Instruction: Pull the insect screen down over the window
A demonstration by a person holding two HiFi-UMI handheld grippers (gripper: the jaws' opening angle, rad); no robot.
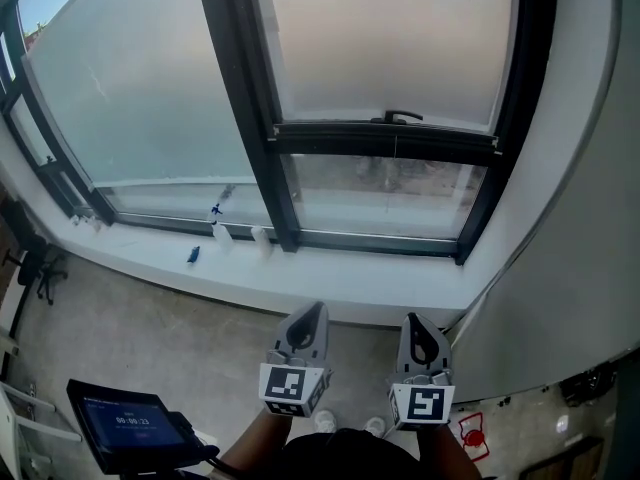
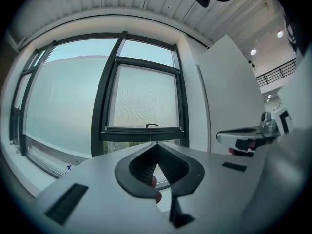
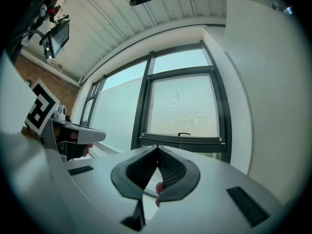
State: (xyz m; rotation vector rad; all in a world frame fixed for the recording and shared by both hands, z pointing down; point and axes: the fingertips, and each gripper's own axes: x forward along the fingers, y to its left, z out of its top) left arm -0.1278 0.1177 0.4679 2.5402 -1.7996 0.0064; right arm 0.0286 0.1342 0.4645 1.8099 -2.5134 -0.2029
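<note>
The insect screen covers most of the right window pane, its dark bottom bar with a small handle partway down; a strip of bare glass shows below it. The same screen and bar appear ahead in the left gripper view, and the screen with its handle in the right gripper view. My left gripper and right gripper are both shut and hold nothing. They stand side by side, well short of the window.
A white sill runs under the windows with small bottles and a blue item on it. A white wall closes the right side. A tablet on a stand sits at lower left.
</note>
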